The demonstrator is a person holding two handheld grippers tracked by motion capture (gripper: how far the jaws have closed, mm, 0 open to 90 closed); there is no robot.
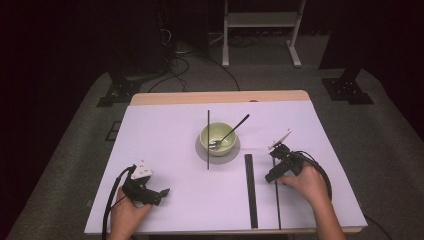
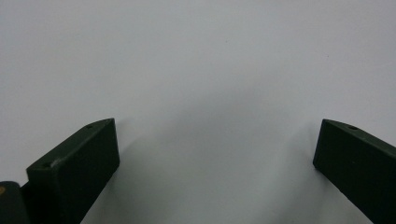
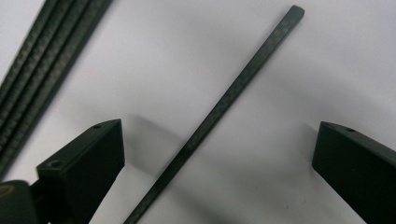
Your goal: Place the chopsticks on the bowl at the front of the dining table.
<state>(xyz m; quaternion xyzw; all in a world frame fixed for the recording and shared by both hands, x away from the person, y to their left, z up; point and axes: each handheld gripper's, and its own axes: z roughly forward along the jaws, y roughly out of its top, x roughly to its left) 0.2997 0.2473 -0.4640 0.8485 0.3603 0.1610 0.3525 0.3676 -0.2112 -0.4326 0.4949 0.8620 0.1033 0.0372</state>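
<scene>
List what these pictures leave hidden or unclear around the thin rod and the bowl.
- Thin rod: right gripper view, its near end is cut off by the bottom edge between the right claw jaws.
- Bundle of rods: right gripper view, cut off by the left edge.
- Bowl: high view, contents around the fork too small.

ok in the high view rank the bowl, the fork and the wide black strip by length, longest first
1. wide black strip, clearly the longest.
2. fork.
3. bowl.
Fork and bowl look close in span, and the fork is tilted, so that order is unsure.
</scene>
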